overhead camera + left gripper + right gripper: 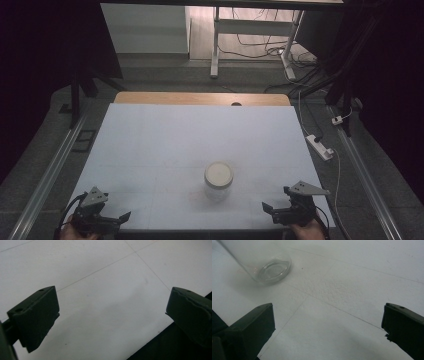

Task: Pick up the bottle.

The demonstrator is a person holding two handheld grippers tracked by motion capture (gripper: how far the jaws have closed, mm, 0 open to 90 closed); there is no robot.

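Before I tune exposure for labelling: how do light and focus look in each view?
High view: dim, surroundings nearly black, jar pale on the table. Left gripper view: brighter, soft jaw shadow, jaws blurred. Right gripper view: even light, jar base hazy, jaws blurred.

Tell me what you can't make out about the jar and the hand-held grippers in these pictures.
- Jar contents: the lid covers the top in the high view.
- Jar upper part: cut off by the frame edge in the right gripper view.
- Hands on the left hand-held gripper and right hand-held gripper: cropped at the bottom edge.
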